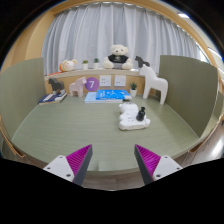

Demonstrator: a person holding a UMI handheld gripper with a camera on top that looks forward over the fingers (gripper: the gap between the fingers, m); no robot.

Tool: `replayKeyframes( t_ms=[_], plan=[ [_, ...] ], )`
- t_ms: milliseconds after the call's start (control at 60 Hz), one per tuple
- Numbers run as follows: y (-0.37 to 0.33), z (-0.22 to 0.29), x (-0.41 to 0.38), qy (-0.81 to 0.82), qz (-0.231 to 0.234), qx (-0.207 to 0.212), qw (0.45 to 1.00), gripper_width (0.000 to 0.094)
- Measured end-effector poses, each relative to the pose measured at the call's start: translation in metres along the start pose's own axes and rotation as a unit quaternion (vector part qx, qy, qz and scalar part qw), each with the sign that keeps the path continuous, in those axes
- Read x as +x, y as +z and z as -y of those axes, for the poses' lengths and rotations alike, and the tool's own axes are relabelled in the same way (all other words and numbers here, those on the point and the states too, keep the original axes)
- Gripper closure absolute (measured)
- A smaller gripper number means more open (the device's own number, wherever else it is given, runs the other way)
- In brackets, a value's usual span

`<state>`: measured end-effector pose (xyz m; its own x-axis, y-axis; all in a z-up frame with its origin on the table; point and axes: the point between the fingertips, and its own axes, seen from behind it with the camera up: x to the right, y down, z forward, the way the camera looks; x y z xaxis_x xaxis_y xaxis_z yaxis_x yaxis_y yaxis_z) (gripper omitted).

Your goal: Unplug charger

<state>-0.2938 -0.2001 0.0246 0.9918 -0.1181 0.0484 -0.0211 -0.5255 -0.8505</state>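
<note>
Looking forward along the gripper (112,160), the jaws stand released, spread wide with nothing between them; the two pink pads (77,158) face each other across a broad gap over the near part of the worktop (70,125), which is covered in a green-grey surface.

Beyond the fingers, well apart from them, a white power strip (131,121) lies flat on the worktop. A white charger (131,111) sits plugged into its top, with a darker plug just beside it; the details of the sockets are too small to make out. The gripper touches neither.

Farther back, a blue-and-white flat box (110,96) rests on the worktop, with a small purple card (92,86) standing just beside it. A dark booklet (52,98) lies off to one side. A white animal figure (154,85) stands on the other side of the box.

Behind these runs a wooden shelf (88,72) carrying a white teddy bear (119,56), a smaller plush toy (68,66) and some tiny potted plants. A pale curtain (110,30) hangs across the back. Green-grey panels (187,85) close in the worktop at either side.
</note>
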Motion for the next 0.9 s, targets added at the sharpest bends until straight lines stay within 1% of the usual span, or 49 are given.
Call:
replayKeyframes(
  t_ms=[117,233,283,350,467,483,500,533,550,567,583,600,683,750,850,900],
  plan=[
    [0.048,0.020,0.057,0.006,-0.009,-0.001,1.000,0.0101],
    [0.093,0.040,0.093,0.006,-0.006,-0.004,1.000,0.0116],
    [0.111,0.050,0.103,0.007,-0.003,0.000,1.000,0.0142],
    [0.133,0.064,0.111,0.004,0.008,0.007,1.000,0.0219],
    [0.167,0.069,0.116,-0.011,0.025,0.000,1.000,0.0441],
    [0.169,0.070,0.114,-0.013,0.032,0.001,0.999,0.0462],
    [0.171,0.075,0.111,-0.012,0.041,0.009,0.999,0.0496],
    [0.173,0.073,0.104,-0.016,0.060,0.010,0.998,0.0586],
    [0.174,0.075,0.101,-0.017,0.069,0.012,0.997,0.0653],
    [0.174,0.074,0.104,-0.018,0.065,0.011,0.998,0.0673],
    [0.174,0.075,0.106,-0.019,0.064,0.012,0.998,0.0717],
    [0.174,0.075,0.106,-0.019,0.062,0.012,0.998,0.0742],
    [0.174,0.076,0.106,-0.005,0.063,0.013,0.998,0.0825],
    [0.174,0.075,0.108,0.004,0.053,0.008,0.999,0.0877],
    [0.178,0.075,0.108,0.016,0.045,-0.002,0.999,0.0885],
    [0.179,0.073,0.108,0.021,0.047,-0.024,0.998,0.0889]
  ],
)
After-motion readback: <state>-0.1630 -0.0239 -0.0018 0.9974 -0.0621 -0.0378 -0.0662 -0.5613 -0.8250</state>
